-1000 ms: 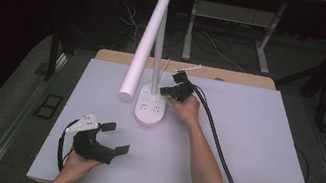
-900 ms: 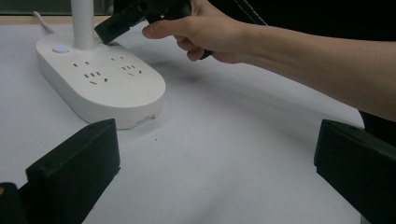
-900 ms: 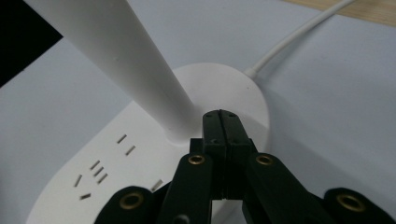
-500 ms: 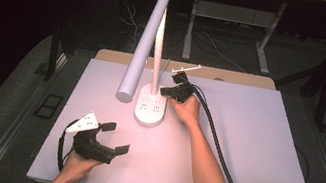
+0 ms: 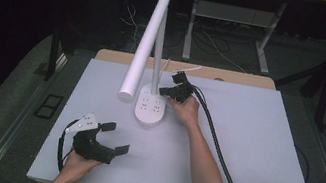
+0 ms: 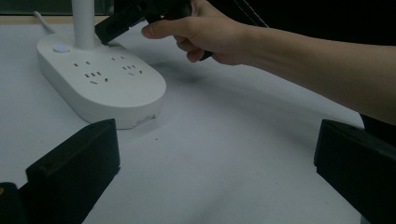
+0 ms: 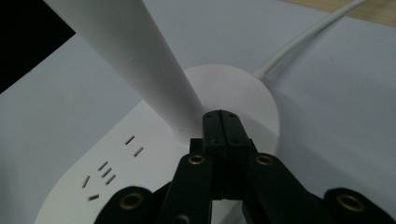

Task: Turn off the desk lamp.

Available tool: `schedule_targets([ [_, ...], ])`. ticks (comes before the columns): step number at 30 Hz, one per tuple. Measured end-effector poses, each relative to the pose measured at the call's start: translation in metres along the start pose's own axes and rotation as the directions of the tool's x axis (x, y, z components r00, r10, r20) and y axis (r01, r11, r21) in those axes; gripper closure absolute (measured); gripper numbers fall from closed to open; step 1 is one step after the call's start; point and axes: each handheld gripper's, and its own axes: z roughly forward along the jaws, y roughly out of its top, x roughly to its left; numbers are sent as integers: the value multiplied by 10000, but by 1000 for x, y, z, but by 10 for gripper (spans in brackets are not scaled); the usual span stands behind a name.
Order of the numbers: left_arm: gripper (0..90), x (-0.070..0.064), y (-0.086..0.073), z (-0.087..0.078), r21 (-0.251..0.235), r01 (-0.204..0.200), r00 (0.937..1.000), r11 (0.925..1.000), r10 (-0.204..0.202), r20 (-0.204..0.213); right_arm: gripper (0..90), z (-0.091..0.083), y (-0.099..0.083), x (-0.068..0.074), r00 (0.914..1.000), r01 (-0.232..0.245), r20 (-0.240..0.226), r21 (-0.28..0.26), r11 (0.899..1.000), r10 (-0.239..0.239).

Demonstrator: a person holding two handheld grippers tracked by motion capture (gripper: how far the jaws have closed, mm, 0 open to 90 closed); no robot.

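Observation:
A white desk lamp stands mid-table, its oval base carrying several sockets. From the base rises a thin post with a long tube head that slopes down to the left. My right gripper is shut with nothing in it, its tips against the base top at the foot of the post. The left gripper view shows it beside the post, near a small round button. My left gripper rests open near the front left, jaws wide, pointing at the base.
The lamp's white cable runs off the back of the base toward the wooden strip at the table's far edge. The right gripper's black cable trails down the table beside the right forearm. The room around the table is dark.
My right gripper has edged slightly left, closer to the lamp post's foot. The left gripper and the lamp have stayed where they were.

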Motion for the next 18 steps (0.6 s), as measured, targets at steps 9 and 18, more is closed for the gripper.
schedule_targets([
  [9,0,0,0,0,-21,21,10000,10000,-21,-21,900,0,-1,1,9999,106,69,25,9999,-106],
  [18,0,0,0,0,-6,-3,10000,10000,3,17,900,-2,-3,-5,9985,-268,-489,-207,9994,258],
])
